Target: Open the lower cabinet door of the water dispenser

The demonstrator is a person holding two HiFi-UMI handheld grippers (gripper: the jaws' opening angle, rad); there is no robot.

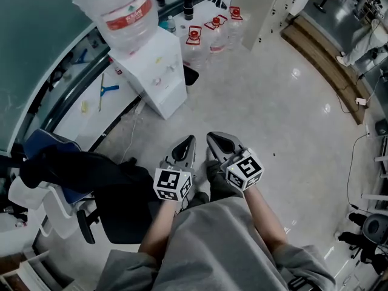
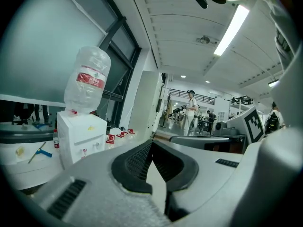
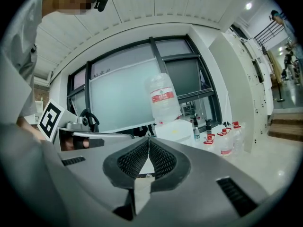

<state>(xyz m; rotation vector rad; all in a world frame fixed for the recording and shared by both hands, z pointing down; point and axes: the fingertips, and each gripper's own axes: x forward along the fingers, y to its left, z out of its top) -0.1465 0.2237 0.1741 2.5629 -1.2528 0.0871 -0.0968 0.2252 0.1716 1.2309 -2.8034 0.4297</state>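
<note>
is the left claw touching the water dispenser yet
Apart. The head view shows bare floor between the left claw and the water dispenser.

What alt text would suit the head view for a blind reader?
A person holds the left gripper and right gripper, jaws shut and empty, side by side above a glossy floor, short of the white water dispenser at upper left. A large bottle stands inverted on it.

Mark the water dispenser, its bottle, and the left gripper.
water dispenser (image 1: 163, 86), head view, white front face.
bottle (image 1: 127, 12), head view, red label.
left gripper (image 1: 190, 140), head view, midway between fingertips.
</note>
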